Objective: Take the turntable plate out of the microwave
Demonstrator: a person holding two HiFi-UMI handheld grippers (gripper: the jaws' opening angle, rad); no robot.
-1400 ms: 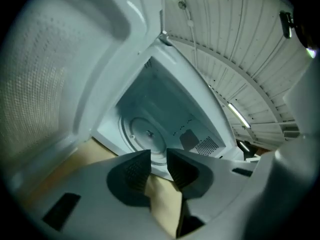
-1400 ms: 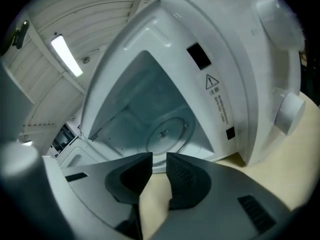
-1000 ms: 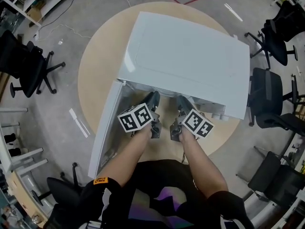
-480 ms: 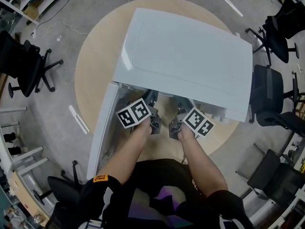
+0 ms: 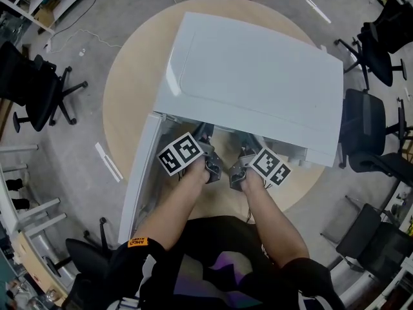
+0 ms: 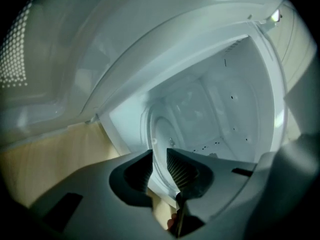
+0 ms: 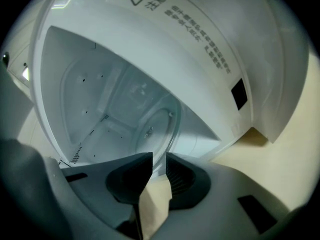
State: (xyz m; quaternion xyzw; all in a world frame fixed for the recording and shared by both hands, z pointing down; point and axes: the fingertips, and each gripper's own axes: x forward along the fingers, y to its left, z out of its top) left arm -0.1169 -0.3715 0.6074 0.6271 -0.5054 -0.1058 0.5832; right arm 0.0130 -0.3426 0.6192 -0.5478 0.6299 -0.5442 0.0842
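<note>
From the head: shows the microwave (image 5: 258, 76) covering most of the round tabletop (image 5: 126, 89), door (image 5: 139, 186) swung out toward the near-left edge, left gripper (image 5: 205, 141) and right gripper (image 5: 248, 154) reaching into the cavity, tips hidden under its top. From the left gripper view: reveals the turntable plate (image 6: 161, 131) inside the cavity, near rim pinched between narrow jaws, cavity walls close around. From the right gripper view: clamps the same rim likewise; leaves bare tabletop open to the right of the microwave's front.

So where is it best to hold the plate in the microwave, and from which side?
Probably by its near rim, through the open front of the microwave. The plate is a wide, thin disc, so only its edge fits a gripper. The left gripper and right gripper each hold that rim.
</note>
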